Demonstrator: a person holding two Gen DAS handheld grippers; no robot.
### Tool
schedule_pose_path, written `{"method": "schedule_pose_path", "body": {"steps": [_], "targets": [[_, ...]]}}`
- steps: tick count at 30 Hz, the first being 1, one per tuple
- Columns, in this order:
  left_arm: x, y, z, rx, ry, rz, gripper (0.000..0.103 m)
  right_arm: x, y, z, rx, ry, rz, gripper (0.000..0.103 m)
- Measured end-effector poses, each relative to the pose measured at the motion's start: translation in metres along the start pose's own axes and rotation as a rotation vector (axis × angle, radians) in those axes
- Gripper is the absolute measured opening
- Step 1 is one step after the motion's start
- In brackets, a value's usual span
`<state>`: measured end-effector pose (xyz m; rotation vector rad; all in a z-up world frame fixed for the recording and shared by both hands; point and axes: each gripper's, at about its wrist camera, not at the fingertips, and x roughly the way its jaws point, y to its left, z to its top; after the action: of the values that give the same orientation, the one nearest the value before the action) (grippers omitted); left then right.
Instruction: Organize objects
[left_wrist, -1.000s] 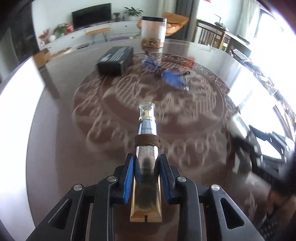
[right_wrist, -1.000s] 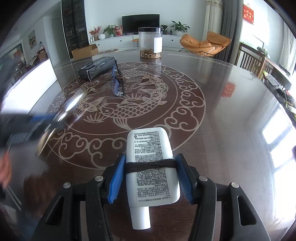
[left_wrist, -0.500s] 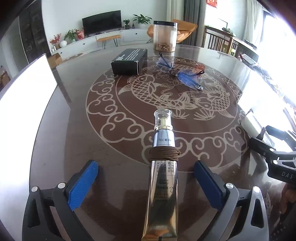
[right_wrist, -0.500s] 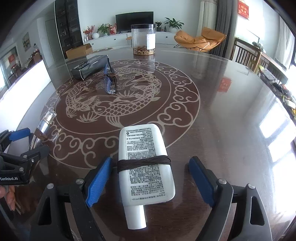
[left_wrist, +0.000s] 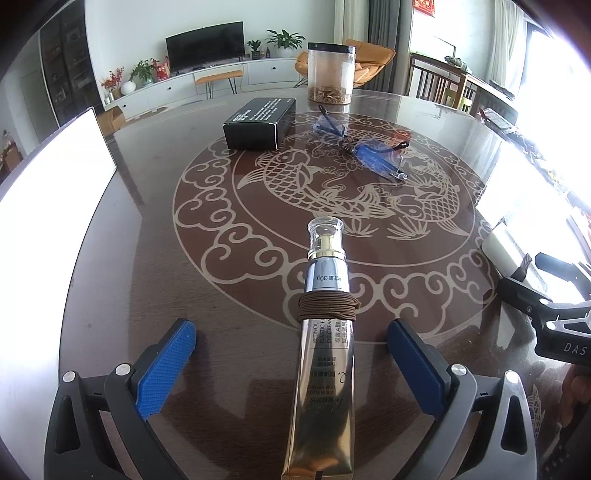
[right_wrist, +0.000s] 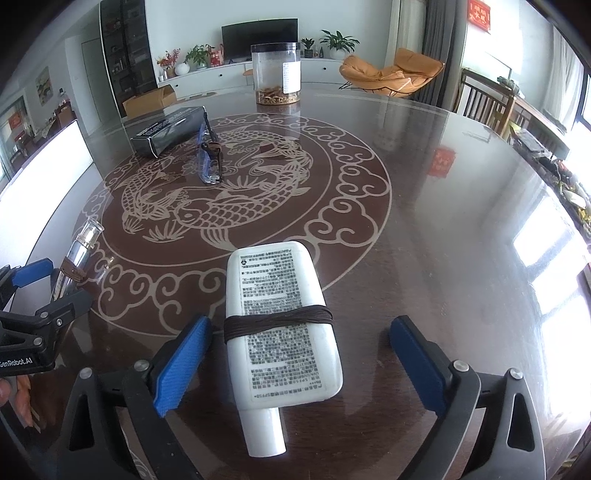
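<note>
Left wrist view: the left tool (left_wrist: 291, 363) was seen fully spread, nothing pressed by its blue pads (left_wrist: 166, 369). Between them, untouched, the tube (left_wrist: 327, 347) lay flat on the table (left_wrist: 155, 229), its clear cap pointing away. A brown cord (left_wrist: 328, 306) was wound around its middle. The tube was judged light, its metallic skin slick and easily dented, its cap hard and possibly brittle. The corded band was judged the best place for a grip, since it would give friction. Farther off, a black box (left_wrist: 260, 123), blue glasses (left_wrist: 364, 147) and a clear jar (left_wrist: 331, 74) were noted.

Right wrist view: the right tool (right_wrist: 301, 362) was seen with its jaws opening, both pads clear of the white bottle (right_wrist: 280, 325) lying between them, neck toward the camera. A dark cord (right_wrist: 277, 323) circled it. The bottle was judged light to moderate in weight, smooth and somewhat squeezable; a hold across its flat sides at the cord would resist slipping.
</note>
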<state>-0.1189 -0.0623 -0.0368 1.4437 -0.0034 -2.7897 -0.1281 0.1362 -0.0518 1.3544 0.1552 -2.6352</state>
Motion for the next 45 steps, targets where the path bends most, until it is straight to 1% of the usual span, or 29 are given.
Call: {"method": "schedule_pose_path", "body": {"steps": [8, 11, 45], "targets": [[0.0001, 0.0003, -0.0001, 0.001, 0.0, 0.0, 0.103, 0.0002, -0.0005, 0.0001, 0.002, 0.003, -0.002, 0.1], [0.0002, 0.0004, -0.0002, 0.001, 0.0, 0.0, 0.103, 0.0011, -0.0005, 0.0004, 0.001, 0.012, 0.0, 0.103], [0.0011, 0.0003, -0.0004, 0.001, 0.004, -0.001, 0.103, 0.0006, -0.0011, 0.0001, 0.001, 0.015, -0.001, 0.103]]}}
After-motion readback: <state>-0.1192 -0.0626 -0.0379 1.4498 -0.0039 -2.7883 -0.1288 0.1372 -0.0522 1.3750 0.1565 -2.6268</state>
